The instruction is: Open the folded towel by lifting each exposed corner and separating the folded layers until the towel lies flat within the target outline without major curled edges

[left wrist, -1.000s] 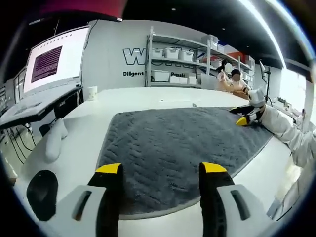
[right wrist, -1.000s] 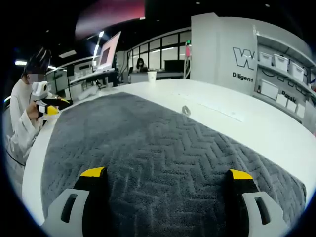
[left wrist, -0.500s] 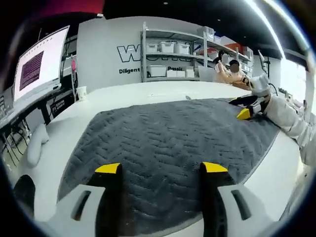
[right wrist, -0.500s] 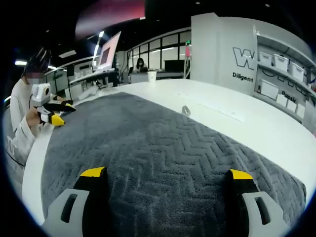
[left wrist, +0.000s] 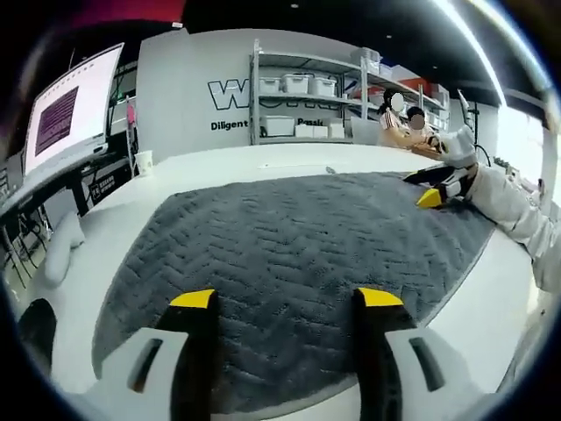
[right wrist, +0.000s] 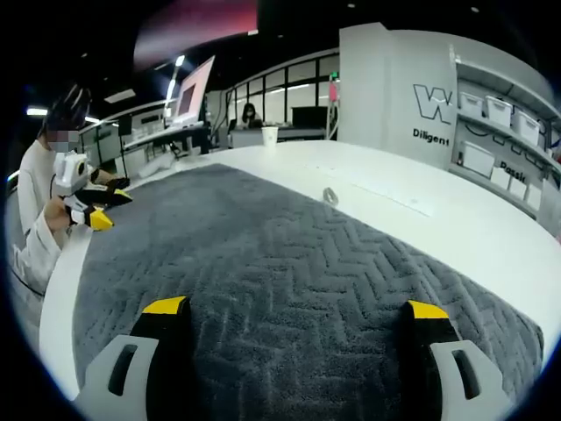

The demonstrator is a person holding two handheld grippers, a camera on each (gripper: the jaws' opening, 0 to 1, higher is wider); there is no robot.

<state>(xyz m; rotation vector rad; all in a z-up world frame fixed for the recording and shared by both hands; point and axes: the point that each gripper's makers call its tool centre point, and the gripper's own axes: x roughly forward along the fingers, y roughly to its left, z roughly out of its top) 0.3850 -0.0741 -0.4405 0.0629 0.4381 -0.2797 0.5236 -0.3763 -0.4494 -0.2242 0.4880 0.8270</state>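
I have the towel (left wrist: 289,263) as my landmark: a grey, herringbone-textured sheet spread across the white table (left wrist: 219,162), and from both views it already looks opened out and close to flat. I can't make out a target outline around it, so I can't say whether it sits inside one.

My left gripper (left wrist: 285,303) hangs over the towel's near edge with its yellow-tipped jaws well apart and nothing between them. My right gripper (right wrist: 294,311) sits low over the towel at the opposite end, jaws likewise wide and empty, with the cloth running away in front of it. In the left gripper view the right gripper (left wrist: 436,189) shows at the towel's far right corner; in the right gripper view the left gripper (right wrist: 88,209) shows at the far left edge. So the towel's long axis runs between my two hands — each hand is nearest its own end.

Any remaining smoothing, I judge, means pulling outward along that axis, each gripper working the edge beneath it.

Against half a second ago, the right gripper view matches, towel and table in the same place. The left gripper view has dipped a touch — camera motion, not the towel's. The left gripper, seen from the right, sits at nearly the same spot on the far edge.
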